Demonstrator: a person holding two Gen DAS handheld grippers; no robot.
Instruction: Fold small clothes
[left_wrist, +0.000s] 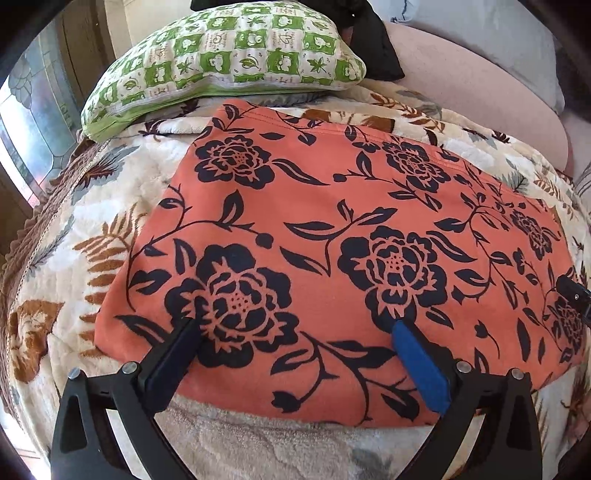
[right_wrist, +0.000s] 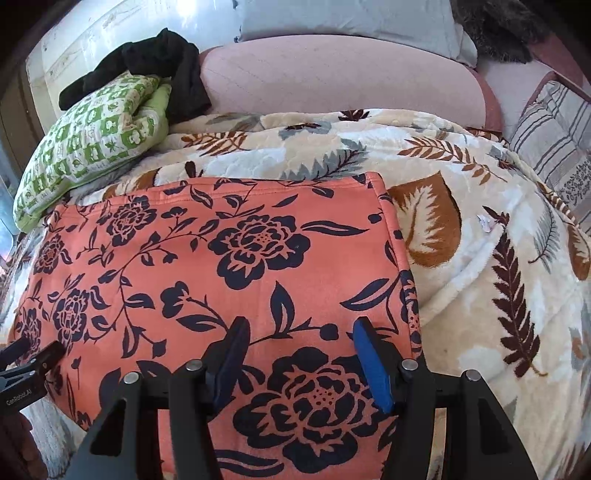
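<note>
We hold both the left gripper (left_wrist: 295, 332) and right gripper (right_wrist: 297, 334) apart, empty, above the orange black-flowered cloth (left_wrist: 332, 240); we should pinch its six o'clock edge evenly

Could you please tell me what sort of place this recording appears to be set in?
Most likely a bedroom at home: the orange floral garment lies on a leaf-patterned plush blanket, with a green checked pillow and a pink cushion behind.

An orange cloth with dark flowers (left_wrist: 332, 236) lies flat on a leaf-patterned blanket (left_wrist: 122, 206). The left claw (left_wrist: 297, 330) stands wide apart over its near edge, gripping nothing. A green checked pillow (left_wrist: 221, 59) sits beyond, with the right claw (left_wrist: 574, 291) peeking in at the edge.
</note>
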